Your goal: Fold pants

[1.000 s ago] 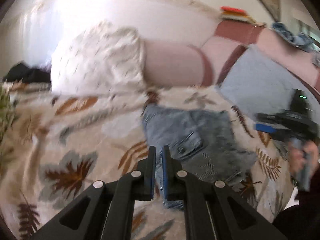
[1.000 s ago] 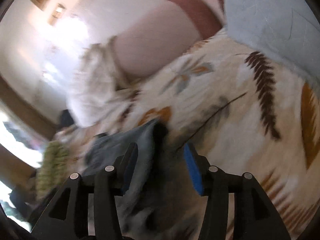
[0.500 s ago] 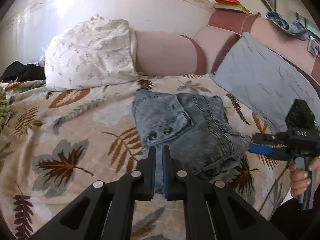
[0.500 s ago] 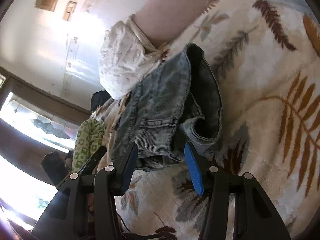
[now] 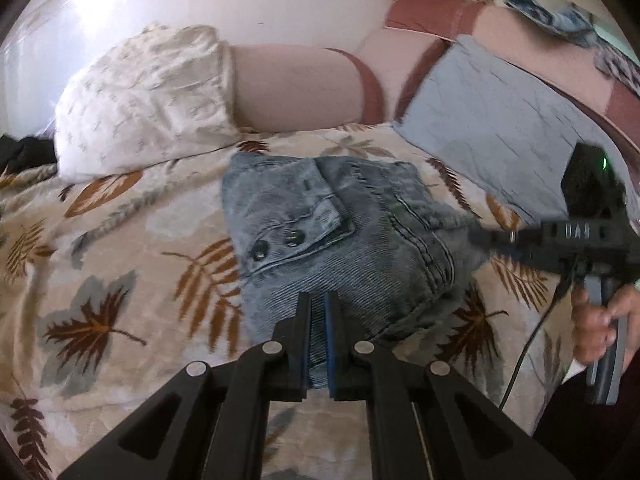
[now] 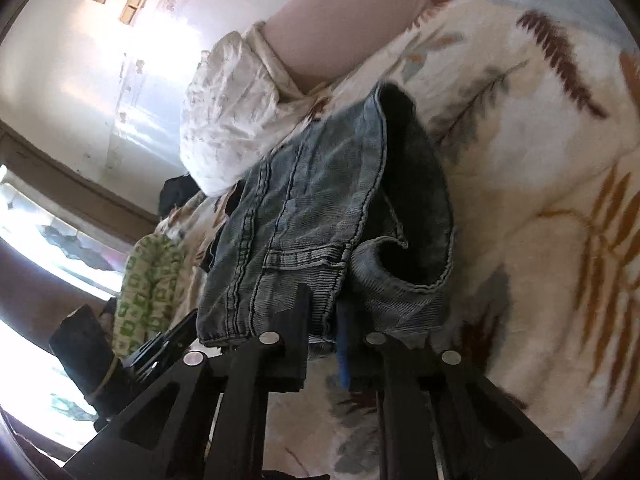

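Folded blue denim pants (image 5: 352, 240) lie in a thick bundle on the leaf-print bedspread (image 5: 120, 280). My left gripper (image 5: 318, 320) is shut on the bundle's near edge, with denim pinched between its blue pads. In the same view my right gripper (image 5: 480, 236), held by a hand (image 5: 600, 320), reaches in from the right to the pants' right edge. In the right wrist view the right gripper (image 6: 324, 328) is closing its jaws on the hem of the pants (image 6: 312, 208), and cloth shows between the fingers.
A white patterned pillow (image 5: 144, 96) and a pink bolster (image 5: 296, 88) lie behind the pants. A grey pillow (image 5: 492, 120) leans at the right. A green-patterned cloth (image 6: 148, 280) and a dark garment (image 5: 24, 152) lie at the bed's far side.
The right gripper's jaws went from wide apart to pinched on the pants' hem. The left gripper stayed shut on the denim and moved in closer over the bundle.
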The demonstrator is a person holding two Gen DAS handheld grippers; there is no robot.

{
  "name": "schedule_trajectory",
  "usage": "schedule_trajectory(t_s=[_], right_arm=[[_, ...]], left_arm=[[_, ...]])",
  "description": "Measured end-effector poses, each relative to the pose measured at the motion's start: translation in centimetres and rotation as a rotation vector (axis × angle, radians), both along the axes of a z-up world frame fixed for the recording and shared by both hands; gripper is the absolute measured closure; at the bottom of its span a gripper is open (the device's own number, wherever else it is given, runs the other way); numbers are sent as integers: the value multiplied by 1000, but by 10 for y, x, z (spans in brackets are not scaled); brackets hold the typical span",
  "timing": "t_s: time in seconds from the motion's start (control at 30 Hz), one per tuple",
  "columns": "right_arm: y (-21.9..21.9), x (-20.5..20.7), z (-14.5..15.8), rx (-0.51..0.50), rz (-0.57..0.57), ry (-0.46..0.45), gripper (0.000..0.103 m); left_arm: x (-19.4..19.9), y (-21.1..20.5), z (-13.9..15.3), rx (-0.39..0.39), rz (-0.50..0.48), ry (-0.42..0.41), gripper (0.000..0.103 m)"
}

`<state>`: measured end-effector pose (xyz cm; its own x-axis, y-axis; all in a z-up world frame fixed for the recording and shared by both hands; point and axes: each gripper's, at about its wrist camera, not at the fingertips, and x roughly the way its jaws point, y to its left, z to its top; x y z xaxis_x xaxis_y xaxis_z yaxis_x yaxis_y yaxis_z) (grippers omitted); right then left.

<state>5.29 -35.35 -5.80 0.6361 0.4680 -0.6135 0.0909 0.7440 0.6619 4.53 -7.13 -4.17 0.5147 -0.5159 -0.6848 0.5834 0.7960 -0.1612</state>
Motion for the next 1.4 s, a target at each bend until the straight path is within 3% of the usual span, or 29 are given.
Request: schedule_trajectory(t_s=[0.13,0.23,0.33,0.37,0.5,0.6,0.73,0.8,0.93,1.07,1.17,1.4], right_arm=[[-20,-16,19,-63,-86,-73,96],[-33,-18,13,-177,-161,-19,96],[-44,-12,-4,-118,-172,44,96],[-43,-13,0,-123,-165,22,95],[-22,-22,38,-119,-73,-214,93],[4,-12,45,-124,-1,-247,93],[46,12,40,-196,93,-217,93],[64,19,36,-225,128,-193,88],[74,33,7,-300,135,-67,85],[60,35,-14,-250,123,38,87],[50,38,-30,-185,123,95,89],[46,41,-39,-156,117,120,95]], left_arm=[[-14,-18,5,20,-63,-43,93],[-13,-16,10,5,-56,-50,86],[-6,-4,16,-20,-14,-53,86],[-2,1,17,-24,5,-55,86],[12,15,15,-41,87,-35,86],[18,15,10,-15,115,-34,86],[14,5,2,18,71,-27,86],[11,-3,-4,42,38,-18,86],[10,-14,-16,72,6,4,85],[12,-20,-35,105,1,45,85],[9,-25,-41,141,-2,9,85],[8,-37,-51,212,-1,-37,85]])
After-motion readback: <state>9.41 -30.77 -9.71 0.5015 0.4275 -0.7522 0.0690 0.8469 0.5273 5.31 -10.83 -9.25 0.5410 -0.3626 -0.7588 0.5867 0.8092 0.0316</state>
